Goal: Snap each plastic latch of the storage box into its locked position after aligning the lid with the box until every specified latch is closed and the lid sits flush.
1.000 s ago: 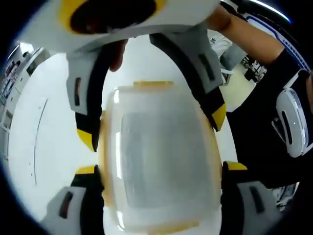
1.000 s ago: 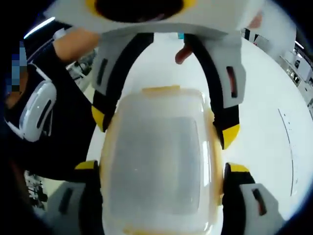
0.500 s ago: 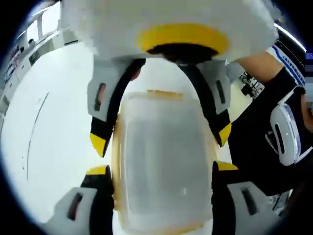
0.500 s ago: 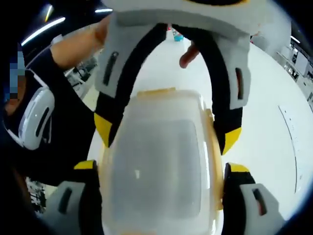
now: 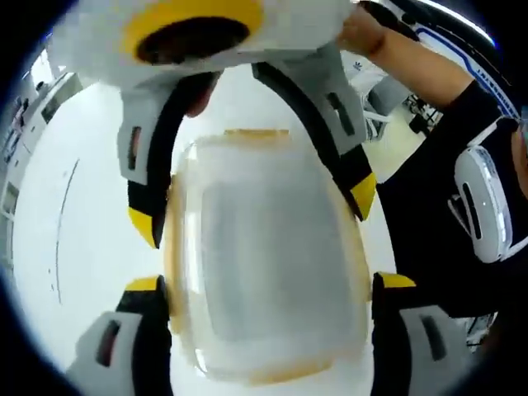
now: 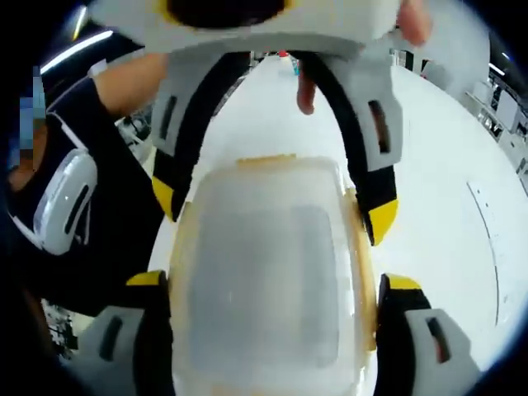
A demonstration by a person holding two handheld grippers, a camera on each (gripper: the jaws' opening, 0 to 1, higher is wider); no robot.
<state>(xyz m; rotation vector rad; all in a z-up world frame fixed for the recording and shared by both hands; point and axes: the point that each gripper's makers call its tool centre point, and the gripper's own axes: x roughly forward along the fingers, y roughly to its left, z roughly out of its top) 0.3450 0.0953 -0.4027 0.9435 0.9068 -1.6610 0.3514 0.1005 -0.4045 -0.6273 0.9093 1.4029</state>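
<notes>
Basically the storage box (image 5: 268, 264) sits on the white table (image 5: 74, 247), its translucent lid (image 6: 268, 289) on top and looking roughly squared up, with orange latches (image 5: 257, 134) along the rim; whether any latch is snapped shut is too blurred to tell. Step in hand looks like the latch-pressing stage, both tools coming at the box from opposite ends. In the left gripper view the left gripper (image 5: 268, 285) stands wide open, yellow-tipped jaws straddling the box's long sides, touching or just beside the rim, nothing clamped. In the right gripper view the right gripper (image 6: 268, 285) is likewise spread wide around the box, holding nothing. Each view has the other gripper reaching in from the far end, tips just beside the box's far corners. The next move probably calls for a jaw tip pushing a side latch down until it clicks, while keeping the lid flush. A person's dark sleeve (image 5: 429, 190) is beside the table.
</notes>
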